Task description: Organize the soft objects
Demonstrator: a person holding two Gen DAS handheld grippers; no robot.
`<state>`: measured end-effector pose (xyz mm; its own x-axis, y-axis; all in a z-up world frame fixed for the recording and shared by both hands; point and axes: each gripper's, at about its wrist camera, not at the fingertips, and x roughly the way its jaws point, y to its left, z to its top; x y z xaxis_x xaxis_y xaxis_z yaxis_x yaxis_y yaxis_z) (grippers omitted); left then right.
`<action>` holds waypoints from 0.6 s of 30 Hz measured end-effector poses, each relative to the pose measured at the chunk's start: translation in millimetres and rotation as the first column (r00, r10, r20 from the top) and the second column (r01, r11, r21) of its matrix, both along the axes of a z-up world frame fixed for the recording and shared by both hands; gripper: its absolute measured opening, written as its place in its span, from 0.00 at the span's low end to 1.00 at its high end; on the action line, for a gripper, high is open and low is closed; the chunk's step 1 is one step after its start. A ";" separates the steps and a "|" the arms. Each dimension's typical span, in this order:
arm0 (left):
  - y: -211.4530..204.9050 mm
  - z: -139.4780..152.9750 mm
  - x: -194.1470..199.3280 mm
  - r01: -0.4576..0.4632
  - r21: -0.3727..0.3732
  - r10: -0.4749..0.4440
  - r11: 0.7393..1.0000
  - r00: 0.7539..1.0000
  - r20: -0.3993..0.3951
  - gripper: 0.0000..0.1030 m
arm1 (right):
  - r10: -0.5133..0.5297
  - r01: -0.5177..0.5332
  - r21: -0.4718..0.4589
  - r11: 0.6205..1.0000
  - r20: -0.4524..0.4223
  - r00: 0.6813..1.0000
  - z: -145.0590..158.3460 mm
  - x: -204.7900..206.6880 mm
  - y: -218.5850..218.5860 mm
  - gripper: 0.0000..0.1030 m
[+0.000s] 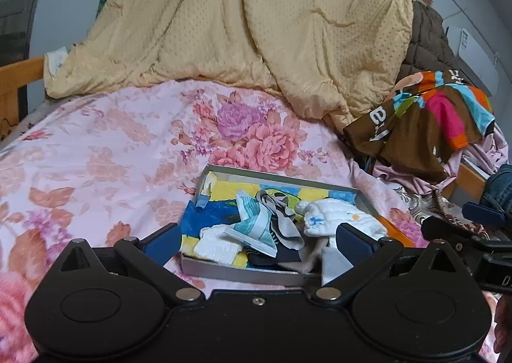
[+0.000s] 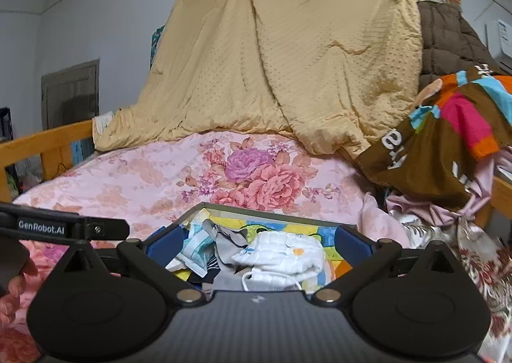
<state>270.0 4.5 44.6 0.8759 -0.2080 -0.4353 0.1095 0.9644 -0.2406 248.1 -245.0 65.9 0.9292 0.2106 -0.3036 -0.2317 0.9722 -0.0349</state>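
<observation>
A shallow grey tray [image 1: 243, 271] with a blue and yellow lining lies on the pink floral bedsheet [image 1: 96, 155]. In it lie several small soft items: a white baby sock [image 1: 339, 215], a teal and white sock [image 1: 252, 219], a grey sock [image 1: 281, 219] and a white towel piece [image 1: 217, 243]. My left gripper [image 1: 257, 243] is open, its fingers spread above the tray's near edge. My right gripper [image 2: 259, 243] is open over the same tray [image 2: 272, 212], with the white sock [image 2: 284, 254] between its fingers; it holds nothing. The right gripper also shows in the left wrist view [image 1: 473, 225].
A large yellow quilt [image 1: 249, 27] is piled at the back of the bed. A brown multicoloured cloth [image 1: 425, 119] and pink fabric [image 1: 473, 164] are heaped at the right. A wooden bed rail [image 2: 44, 139] runs along the left.
</observation>
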 end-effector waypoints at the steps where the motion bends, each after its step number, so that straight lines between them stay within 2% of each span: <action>1: -0.1 0.9 -8.0 -0.001 0.001 0.001 1.000 1.000 0.006 0.99 | -0.005 0.005 0.008 1.000 0.002 1.000 2.0 -7.1 -1.1 1.00; 6: 0.8 4.4 -38.6 -0.003 0.011 0.002 1.000 1.000 0.020 0.99 | -0.027 0.026 0.049 0.998 0.005 1.000 6.0 -34.6 -6.6 1.00; 18: 4.4 6.4 -95.0 -0.012 0.035 0.011 0.999 0.999 0.050 0.99 | -0.051 0.050 0.079 0.996 0.002 0.999 3.9 -84.4 -4.2 1.00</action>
